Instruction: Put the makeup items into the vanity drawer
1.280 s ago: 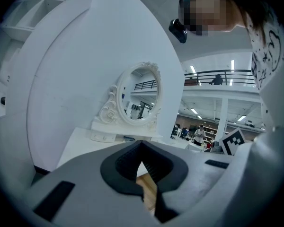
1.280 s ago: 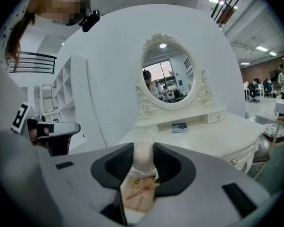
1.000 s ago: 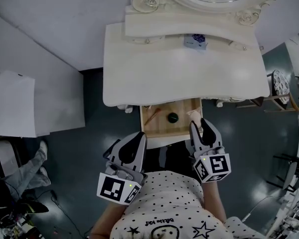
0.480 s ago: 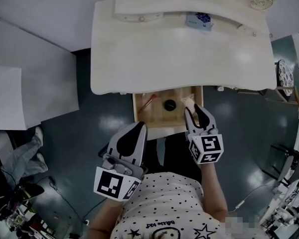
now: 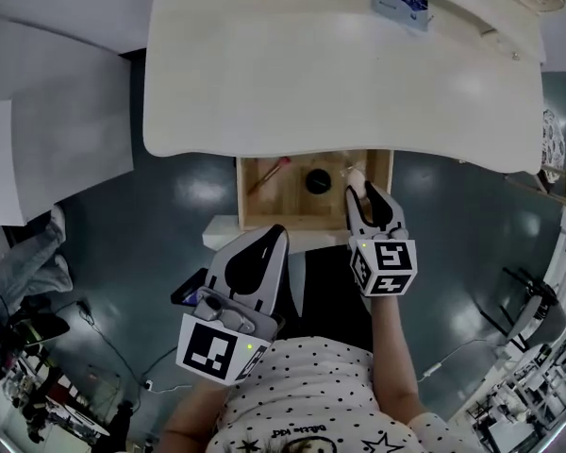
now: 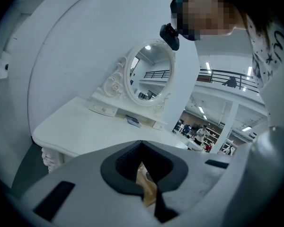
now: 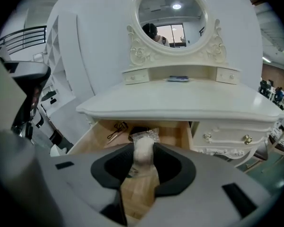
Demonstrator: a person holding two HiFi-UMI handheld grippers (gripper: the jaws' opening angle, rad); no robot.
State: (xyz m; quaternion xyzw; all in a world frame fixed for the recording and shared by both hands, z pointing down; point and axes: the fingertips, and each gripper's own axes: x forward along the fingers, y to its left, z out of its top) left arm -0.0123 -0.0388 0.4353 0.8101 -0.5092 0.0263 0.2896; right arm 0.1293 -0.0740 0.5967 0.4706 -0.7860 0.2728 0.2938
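Makeup puff (image 7: 143,157) in a clear wrapper, gripped over the open vanity drawer (image 5: 248,201).

The right gripper (image 5: 366,196) has its jaws clamped on the pale puff, which sits by the drawer's right edge; whether it touches the wooden bottom I cannot tell. Inside the drawer, an eyelash curler (image 5: 269,170) lies toward the left back corner and a round black compact (image 5: 318,180) sits near the middle of the back edge. The drawer juts from under the vanity top (image 5: 340,74). The left gripper (image 5: 275,232), jaws closed and empty, hangs just outside the drawer's front edge.
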